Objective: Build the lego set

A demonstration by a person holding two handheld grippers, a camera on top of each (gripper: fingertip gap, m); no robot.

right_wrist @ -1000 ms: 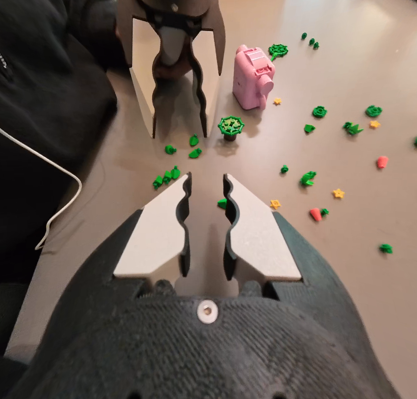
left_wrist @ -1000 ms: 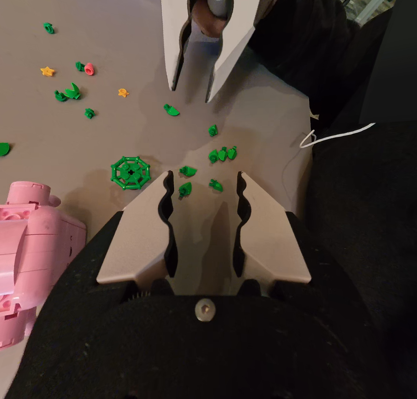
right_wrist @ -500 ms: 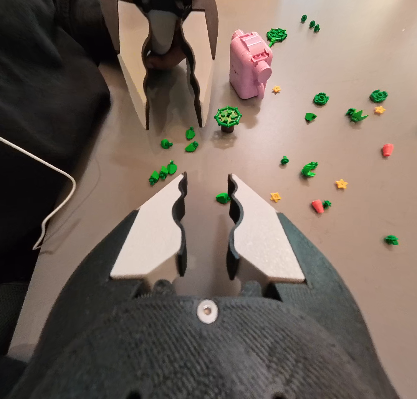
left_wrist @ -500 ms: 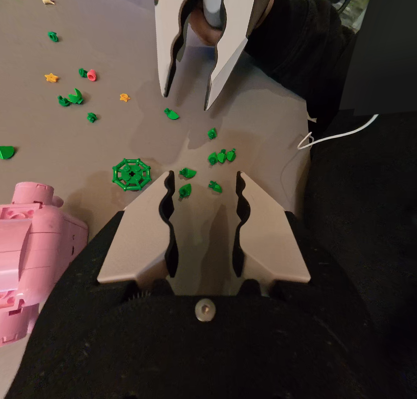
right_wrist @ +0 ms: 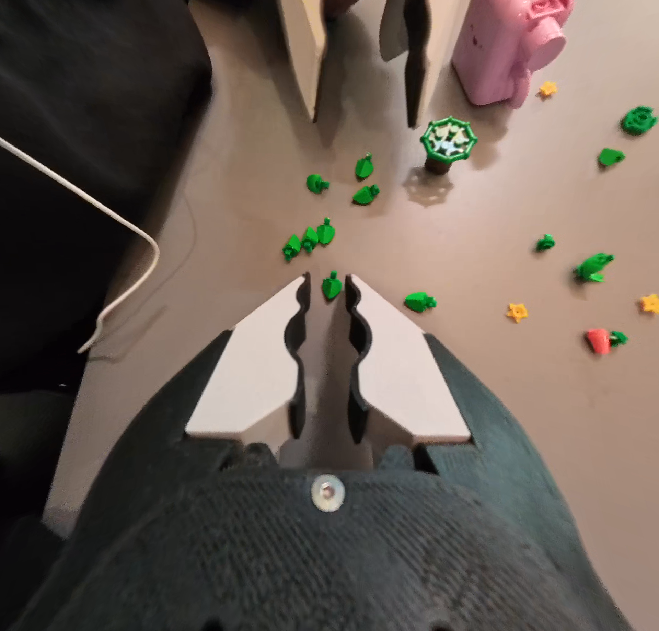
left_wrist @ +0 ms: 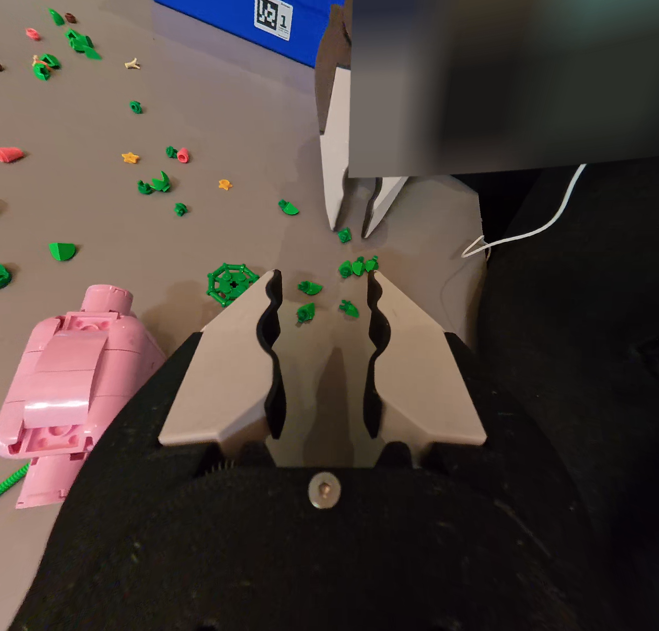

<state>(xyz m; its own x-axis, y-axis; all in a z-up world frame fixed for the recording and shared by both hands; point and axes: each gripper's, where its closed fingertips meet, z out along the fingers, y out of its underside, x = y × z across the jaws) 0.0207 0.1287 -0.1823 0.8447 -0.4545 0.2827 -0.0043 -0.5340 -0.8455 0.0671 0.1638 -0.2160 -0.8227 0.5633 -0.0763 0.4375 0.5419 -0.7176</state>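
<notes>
2 claws: both open
Right claw (right_wrist: 326, 279): gapped tips either side of 1 green leaf piece (right_wrist: 331, 286) on tabletop (right_wrist: 463, 382)
Left claw (left_wrist: 323, 275): empty, beside pink lego build (left_wrist: 67, 371)

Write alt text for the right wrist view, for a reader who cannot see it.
The right gripper sits low over a tan table, its open fingertips flanking a small green leaf piece. More green leaf pieces lie just beyond, with a green round web piece on a dark stem. The left gripper and a pink lego build stand at the far side.
</notes>
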